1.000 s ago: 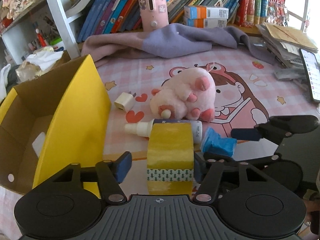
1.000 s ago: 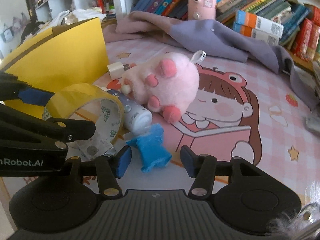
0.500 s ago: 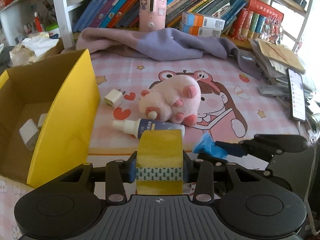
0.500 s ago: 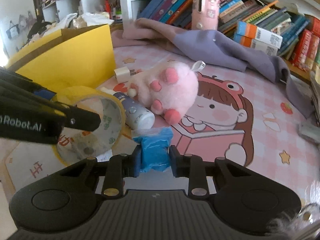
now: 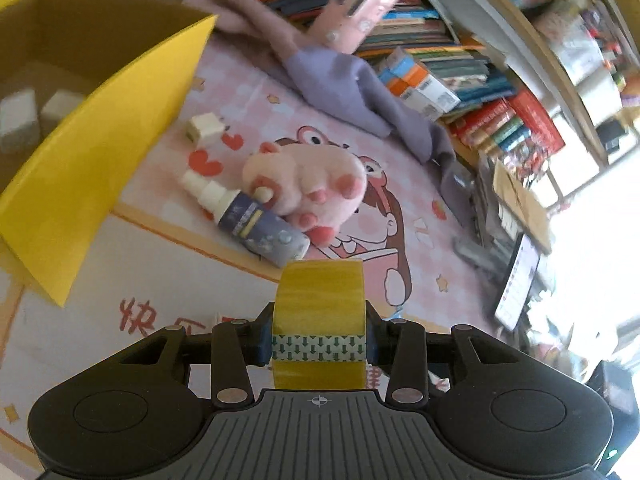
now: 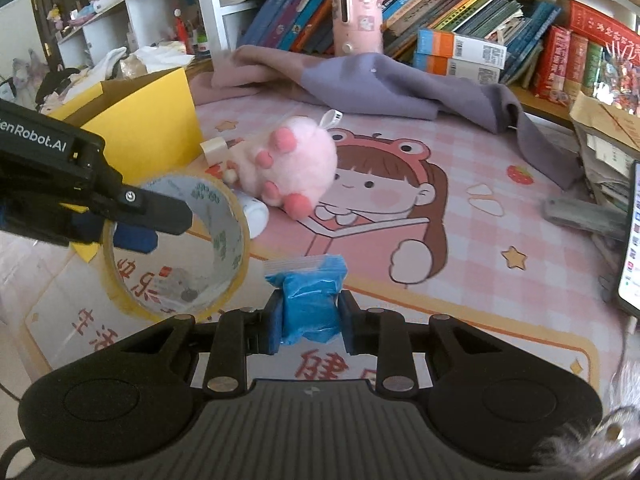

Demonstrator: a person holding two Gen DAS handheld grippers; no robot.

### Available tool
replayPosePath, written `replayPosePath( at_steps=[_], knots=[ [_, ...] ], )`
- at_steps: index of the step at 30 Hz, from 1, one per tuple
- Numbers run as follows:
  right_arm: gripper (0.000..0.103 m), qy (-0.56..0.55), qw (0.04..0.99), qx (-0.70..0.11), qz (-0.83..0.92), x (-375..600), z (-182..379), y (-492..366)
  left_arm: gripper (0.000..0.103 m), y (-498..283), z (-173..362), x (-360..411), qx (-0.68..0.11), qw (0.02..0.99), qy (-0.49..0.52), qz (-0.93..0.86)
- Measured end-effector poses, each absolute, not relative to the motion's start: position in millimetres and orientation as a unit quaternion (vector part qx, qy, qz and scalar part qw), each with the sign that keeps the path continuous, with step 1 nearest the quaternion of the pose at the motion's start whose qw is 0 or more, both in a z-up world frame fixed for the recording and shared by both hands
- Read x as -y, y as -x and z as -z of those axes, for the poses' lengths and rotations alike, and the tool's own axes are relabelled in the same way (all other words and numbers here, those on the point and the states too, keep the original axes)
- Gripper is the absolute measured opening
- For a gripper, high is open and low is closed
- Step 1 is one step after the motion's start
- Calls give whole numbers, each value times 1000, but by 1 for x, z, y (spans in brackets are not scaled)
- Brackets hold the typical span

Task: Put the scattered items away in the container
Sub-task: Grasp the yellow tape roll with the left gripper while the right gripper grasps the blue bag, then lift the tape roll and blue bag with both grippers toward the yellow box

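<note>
Left claw (image 5: 319, 346) clamped across a roll of yellow tape (image 5: 320, 300), blue pads pressed on both flat sides; roll lifted clear of the surface. In right wrist view, same roll (image 6: 176, 244) seen end-on, hollow core facing camera. Right claw (image 6: 308, 318) clamped on a crumpled blue packet (image 6: 310, 300), also off the surface.

Surface: pink checked mat (image 6: 460, 208) printed with a cartoon girl in a frog hood reading a book, plus stars, hearts, a strawberry and red characters along the near edge. Still lying on mat: pink plush toy (image 6: 296, 168), paws up; dark spray bottle (image 5: 248, 216) with white cap, touching the plush; small white charger plug (image 5: 204, 128) near the box wall.

Container: yellow cardboard box (image 5: 100, 152) at left of mat, flaps open, brown inside. Two pale blocks (image 5: 24, 116) on its floor, blurred, not identifiable.

Room: purple-grey cloth (image 6: 380, 84) heaped along far edge of mat. Behind it, a low shelf packed with leaning books (image 6: 480, 20); pink cylindrical holder (image 6: 356, 16) upright in front of them. White shelving (image 6: 160, 12) at far left, cluttered. At right, stacked papers (image 6: 604, 128) and a phone (image 6: 630, 240) with lit screen. Left wrist view strongly tilted, partly blurred.
</note>
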State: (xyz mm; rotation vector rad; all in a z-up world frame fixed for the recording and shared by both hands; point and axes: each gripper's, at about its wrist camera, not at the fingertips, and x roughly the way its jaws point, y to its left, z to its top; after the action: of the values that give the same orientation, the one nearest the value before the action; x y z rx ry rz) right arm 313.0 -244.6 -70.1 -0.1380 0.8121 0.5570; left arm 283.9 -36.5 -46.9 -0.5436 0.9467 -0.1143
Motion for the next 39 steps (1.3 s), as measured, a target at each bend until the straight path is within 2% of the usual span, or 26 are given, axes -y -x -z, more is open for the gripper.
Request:
replayPosePath(
  at_steps=[19, 33, 39],
  knots=[
    [26, 52, 897, -377, -224, 268, 42, -269, 39, -233, 18, 55, -445, 876, 152, 107],
    [26, 53, 919, -345, -181, 233, 7, -214, 39, -179, -3, 4, -393, 896, 139, 153],
    [26, 54, 923, -340, -170, 201, 3, -184, 39, -144, -9, -28, -376, 908, 103, 150]
  ],
)
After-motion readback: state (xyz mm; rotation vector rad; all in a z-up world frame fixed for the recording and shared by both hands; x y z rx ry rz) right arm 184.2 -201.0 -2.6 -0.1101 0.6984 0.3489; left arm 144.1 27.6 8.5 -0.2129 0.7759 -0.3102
